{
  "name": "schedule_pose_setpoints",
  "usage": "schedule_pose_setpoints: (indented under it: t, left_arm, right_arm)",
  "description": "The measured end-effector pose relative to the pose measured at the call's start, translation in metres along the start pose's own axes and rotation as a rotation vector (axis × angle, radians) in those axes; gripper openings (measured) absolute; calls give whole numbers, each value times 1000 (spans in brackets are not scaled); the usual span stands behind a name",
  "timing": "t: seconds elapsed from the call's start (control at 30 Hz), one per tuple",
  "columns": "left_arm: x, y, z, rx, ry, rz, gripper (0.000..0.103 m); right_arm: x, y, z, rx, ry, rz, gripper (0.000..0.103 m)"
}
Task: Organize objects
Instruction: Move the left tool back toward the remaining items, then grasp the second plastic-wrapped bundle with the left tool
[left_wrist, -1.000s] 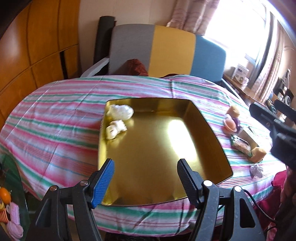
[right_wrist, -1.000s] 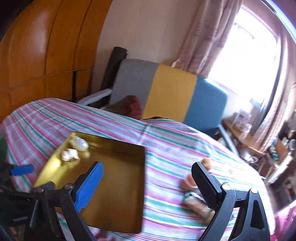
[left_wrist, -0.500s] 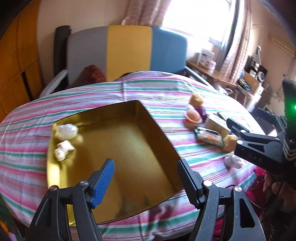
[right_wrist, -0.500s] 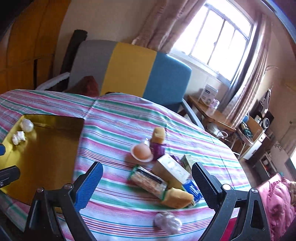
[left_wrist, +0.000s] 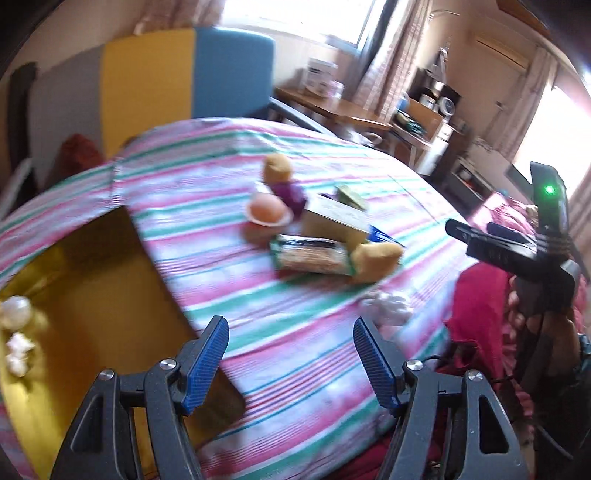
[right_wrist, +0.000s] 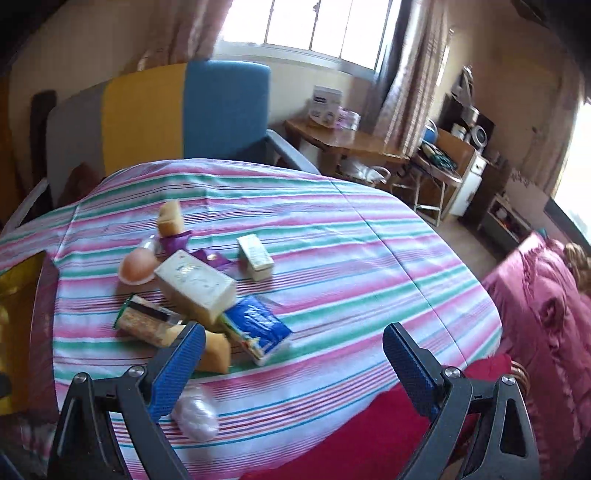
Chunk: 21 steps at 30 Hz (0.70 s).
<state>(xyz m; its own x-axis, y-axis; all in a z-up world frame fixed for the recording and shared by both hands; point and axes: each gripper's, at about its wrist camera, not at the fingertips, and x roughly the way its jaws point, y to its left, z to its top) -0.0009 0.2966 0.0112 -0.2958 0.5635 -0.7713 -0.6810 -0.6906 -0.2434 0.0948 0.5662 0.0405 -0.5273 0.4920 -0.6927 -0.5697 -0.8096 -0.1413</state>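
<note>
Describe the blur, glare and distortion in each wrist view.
Left wrist view: motion blur smears the striped tablecloth and gold metal tray; fisheye bending.
Right wrist view: sharper; windows blown out white; round table edge bowed, corners dark.

Your left wrist view looked down along its fingers from the near table edge, facing the pink-and-green striped tablecloth (left_wrist: 229, 177) with the gold square tray (left_wrist: 110, 317) at its left. Your right wrist view stood further right, facing the window. Both shared the cream rectangular box (left_wrist: 332, 218) (right_wrist: 195, 284) and its neighbours.
</note>
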Motion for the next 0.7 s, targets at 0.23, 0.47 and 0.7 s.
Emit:
schedule_pose_setpoints:
  t: [0.23, 0.47, 0.7]
  left_arm:
    - [60, -46, 12, 57, 110, -160, 64]
    - [113, -73, 17, 36, 214, -226, 69]
    - [161, -85, 11, 54, 276, -191, 70]
  right_arm:
    - [33, -32, -14, 147, 86, 40, 98]
    - [42, -41, -18, 205, 122, 120, 96]
    - [47, -44, -19, 222, 148, 154, 95]
